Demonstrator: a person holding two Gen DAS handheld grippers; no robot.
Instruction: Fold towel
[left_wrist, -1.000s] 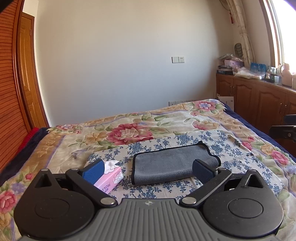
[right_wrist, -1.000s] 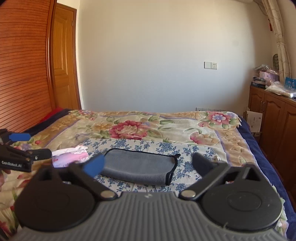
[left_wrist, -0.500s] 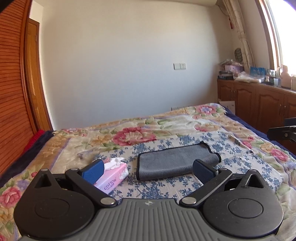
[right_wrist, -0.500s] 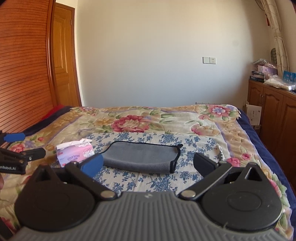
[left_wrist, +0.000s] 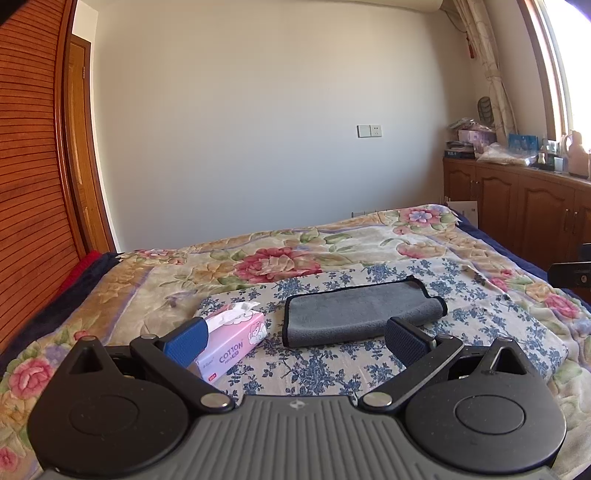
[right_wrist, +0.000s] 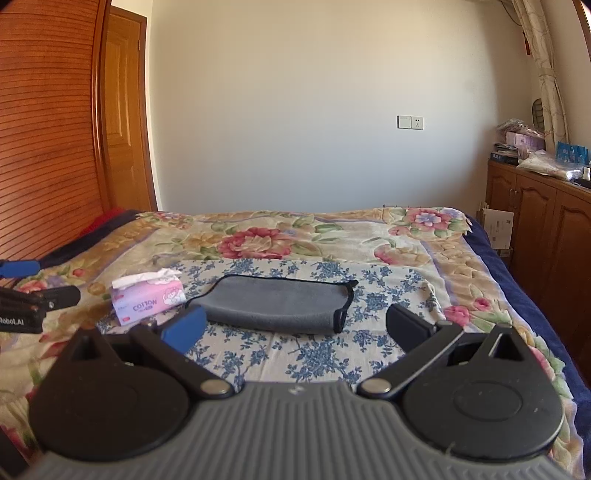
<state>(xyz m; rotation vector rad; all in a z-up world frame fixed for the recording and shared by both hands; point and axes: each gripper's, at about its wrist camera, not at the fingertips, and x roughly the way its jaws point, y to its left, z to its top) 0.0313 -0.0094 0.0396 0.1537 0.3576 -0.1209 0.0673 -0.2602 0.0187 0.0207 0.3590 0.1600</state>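
Note:
A grey towel (left_wrist: 358, 310) with black edging lies folded into a long flat strip on a blue-flowered cloth (left_wrist: 332, 365) on the bed. It also shows in the right wrist view (right_wrist: 280, 304). My left gripper (left_wrist: 295, 339) is open and empty, held above the cloth, near side of the towel. My right gripper (right_wrist: 295, 326) is open and empty, also near side of the towel and clear of it. The left gripper's body (right_wrist: 22, 295) shows at the left edge of the right wrist view.
A pink tissue box (left_wrist: 236, 343) stands just left of the towel, also in the right wrist view (right_wrist: 147, 299). A floral bedspread (left_wrist: 277, 258) covers the bed. Wooden cabinets (left_wrist: 517, 214) line the right wall; a slatted wooden wardrobe (left_wrist: 29, 206) stands left.
Both grippers have drawn back and up from the towel, so it looks smaller and farther. Both stay open. The towel and tissue box have not moved.

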